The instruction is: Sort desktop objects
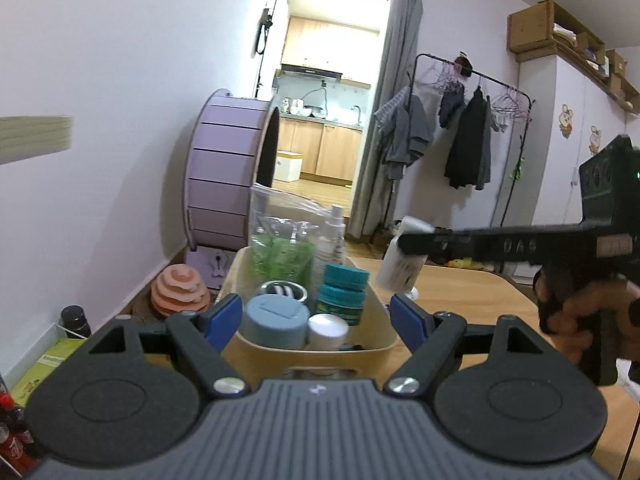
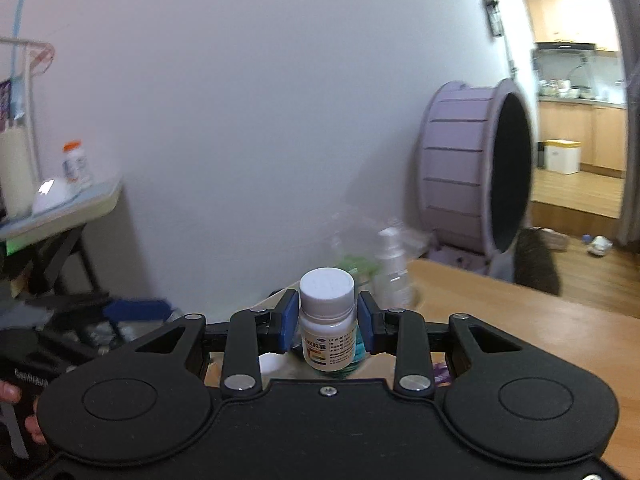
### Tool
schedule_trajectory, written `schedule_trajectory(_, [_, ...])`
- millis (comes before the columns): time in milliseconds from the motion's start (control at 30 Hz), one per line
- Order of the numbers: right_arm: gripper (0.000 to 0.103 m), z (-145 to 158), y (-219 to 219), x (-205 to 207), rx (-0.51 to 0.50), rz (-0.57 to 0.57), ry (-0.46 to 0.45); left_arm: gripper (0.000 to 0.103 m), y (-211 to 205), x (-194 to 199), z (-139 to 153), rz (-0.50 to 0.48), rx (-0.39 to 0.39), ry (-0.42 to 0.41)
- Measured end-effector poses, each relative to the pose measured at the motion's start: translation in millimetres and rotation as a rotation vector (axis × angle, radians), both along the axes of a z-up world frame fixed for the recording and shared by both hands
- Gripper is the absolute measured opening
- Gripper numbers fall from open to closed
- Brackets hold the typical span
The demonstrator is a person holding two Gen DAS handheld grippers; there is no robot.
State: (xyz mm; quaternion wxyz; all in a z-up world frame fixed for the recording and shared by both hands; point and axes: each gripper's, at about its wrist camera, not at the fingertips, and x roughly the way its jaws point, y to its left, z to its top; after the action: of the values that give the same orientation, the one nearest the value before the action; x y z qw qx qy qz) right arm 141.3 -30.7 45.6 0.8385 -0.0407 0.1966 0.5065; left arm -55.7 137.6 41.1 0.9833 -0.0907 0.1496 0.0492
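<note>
Plainly, from the left wrist view, the left hand-held gripper (image 1: 316, 316) stands with its blue pads wide apart on either side of the near end of a cream bin (image 1: 308, 346) that sits on the wooden surface (image 1: 460, 292); nothing is between the pads but the bin itself, which they do not appear to pinch. Inside the bin are a grey-blue lidded jar (image 1: 274, 318), a white-capped jar (image 1: 328, 330) just beside it, two stacked teal tins (image 1: 344, 288), a spray bottle (image 1: 334, 236) and a clear bag with green contents (image 1: 280, 240) at the far end. To the right of the bin, above the surface, the right hand-held gripper (image 1: 412, 240) holds a white pill bottle (image 1: 400, 264) tilted in the air, a hand (image 1: 580, 320) on its grip.

From the right wrist view, that gripper is clamped on the pill bottle (image 2: 327, 320), pads at its shoulders, cap up; the bin lies beyond and below it, blurred.

My judgement: the bottle is being carried, most likely toward the bin; the next move calls for bringing it over a free gap among the jars, lowering it upright, then releasing.
</note>
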Motion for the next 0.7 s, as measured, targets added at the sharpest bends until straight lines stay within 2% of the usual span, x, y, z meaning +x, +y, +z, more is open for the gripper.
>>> schedule_trajectory(167, [0.034, -13.8, 16.5, -0.8, -0.059, 0.041, 0.025, 0.08, 11.1, -3.5, -0.6, 0.025, -0.017, 0.009])
schedule_trajectory(200, [0.036, -16.9, 19.4, -4.0, -0.071, 0.035, 0.019, 0.08, 12.0, -3.9, -1.6, 0.026, -0.018, 0.014])
schedule_trajectory(267, [0.057, -19.3, 17.1, -10.4, -0.072, 0.016, -0.004, 0.08, 12.3, -3.9, -3.5, 0.025, -0.018, 0.024])
schedule_trajectory(500, [0.063, -11.9, -15.4, -25.3, -0.039, -0.024, -0.021, 0.091, 6.7, -0.8, -5.9, 0.018, -0.016, 0.052])
schedule_trajectory(700, [0.081, -2.6, -29.7, -33.0, -0.055, -0.022, -0.061, 0.098, -2.3, 3.4, 3.2, 0.026, -0.018, 0.071])
